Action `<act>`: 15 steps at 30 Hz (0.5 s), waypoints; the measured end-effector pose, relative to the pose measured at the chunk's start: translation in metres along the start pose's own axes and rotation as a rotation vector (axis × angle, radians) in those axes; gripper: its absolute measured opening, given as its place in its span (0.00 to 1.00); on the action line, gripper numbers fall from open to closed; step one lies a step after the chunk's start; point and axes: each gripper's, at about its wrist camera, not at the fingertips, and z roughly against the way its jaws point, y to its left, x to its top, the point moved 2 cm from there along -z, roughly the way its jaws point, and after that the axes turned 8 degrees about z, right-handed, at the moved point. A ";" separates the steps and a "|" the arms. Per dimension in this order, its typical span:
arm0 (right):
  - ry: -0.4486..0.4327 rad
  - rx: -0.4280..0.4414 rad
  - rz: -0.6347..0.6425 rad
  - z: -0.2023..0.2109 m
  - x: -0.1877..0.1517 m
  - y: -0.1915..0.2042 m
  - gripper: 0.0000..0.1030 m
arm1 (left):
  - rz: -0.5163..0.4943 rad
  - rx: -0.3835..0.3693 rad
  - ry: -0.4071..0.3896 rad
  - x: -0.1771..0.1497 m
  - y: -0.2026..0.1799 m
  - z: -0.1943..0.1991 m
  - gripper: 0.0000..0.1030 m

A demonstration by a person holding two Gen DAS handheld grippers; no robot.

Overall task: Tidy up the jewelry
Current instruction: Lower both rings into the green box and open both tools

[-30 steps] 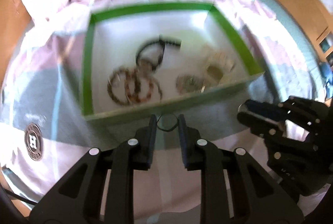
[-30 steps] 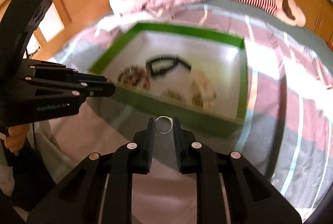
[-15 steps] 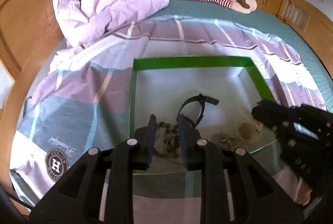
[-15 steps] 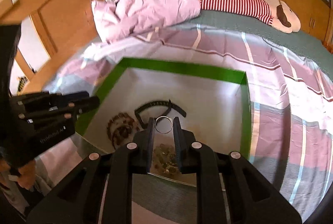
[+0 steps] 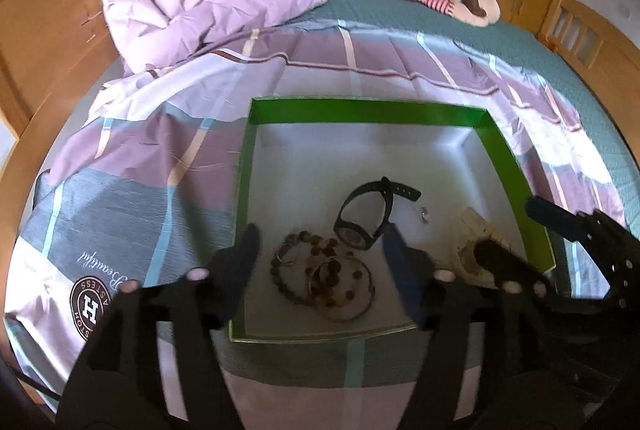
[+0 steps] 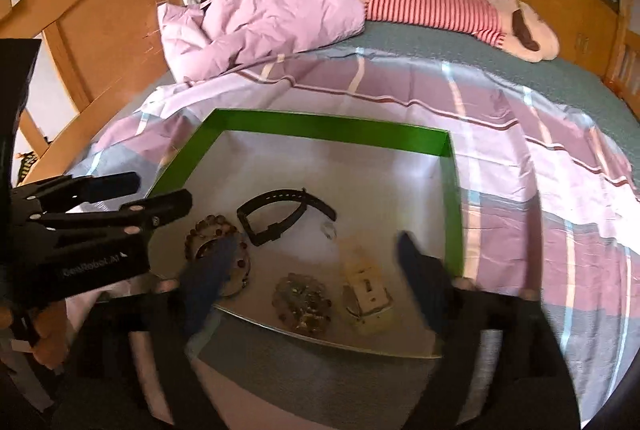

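Both tongs just sprung apart, empty, glossy green-walled box (image 5: 362,112), beaded bracelets (image 5: 320,276)

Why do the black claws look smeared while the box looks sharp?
Left wrist view: the left claw is motion-blurred, its jaws just swung open; the green box stays crisp. Right wrist view: the right claw smears likewise. Both views bend the bed round: fisheye distortion.

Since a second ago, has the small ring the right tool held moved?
Yes. The ring has left the right tool, whose jaws have just been opening, and lies on the green box floor beside the black watch.
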 end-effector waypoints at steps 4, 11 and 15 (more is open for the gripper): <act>-0.012 -0.052 -0.002 0.004 0.000 -0.002 0.97 | 0.029 -0.009 -0.021 0.001 0.004 0.006 0.82; 0.000 -0.110 -0.012 0.004 -0.002 -0.007 0.97 | 0.039 -0.032 -0.049 -0.001 0.001 0.015 0.94; 0.003 -0.119 -0.008 0.004 -0.003 -0.007 0.97 | 0.015 -0.016 -0.047 -0.003 -0.005 0.014 0.96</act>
